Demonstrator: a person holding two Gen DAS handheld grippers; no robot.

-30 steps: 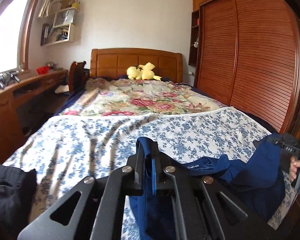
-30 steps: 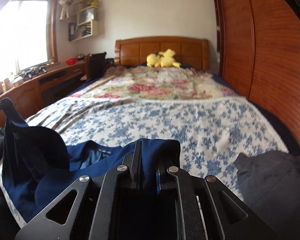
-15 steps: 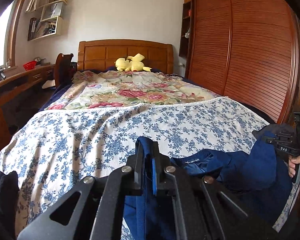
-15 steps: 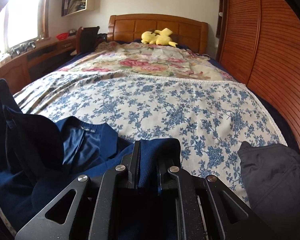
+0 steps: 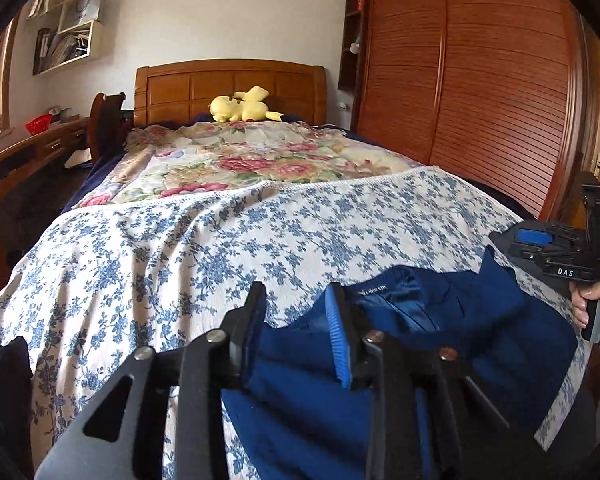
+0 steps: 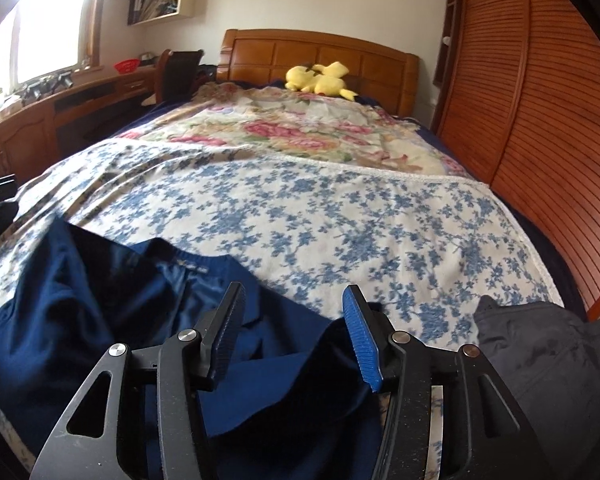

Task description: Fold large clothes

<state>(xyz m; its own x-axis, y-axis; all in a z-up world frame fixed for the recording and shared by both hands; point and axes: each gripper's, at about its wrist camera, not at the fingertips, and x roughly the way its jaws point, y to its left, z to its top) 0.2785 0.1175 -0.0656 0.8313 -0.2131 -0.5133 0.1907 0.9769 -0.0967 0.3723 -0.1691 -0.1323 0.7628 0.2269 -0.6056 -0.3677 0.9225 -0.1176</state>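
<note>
Both grippers' jaws have just been opening. Left gripper (image 5: 298,312): jaws part-open, pads clear of cloth. Right gripper (image 6: 294,312): jaws wider, nothing pinched. Navy blue fabric garment w/ satin-lined collar (image 5: 440,344) now lies released on the blue-floral white bedspread (image 5: 220,240), at foot end of bed, collar facing the headboard, lower part draping off the edge toward the cameras.

Judgement: lay-out step done; garment still rumpled, no fold made yet. Next likely smoothing or re-gripping an edge.

Vs earlier frames: both jaws were clamped on navy cloth, garment held up in a bunch; now dropped and spread flatter. Dark grey garment (image 6: 540,356) sits just beside it, right side.
</note>
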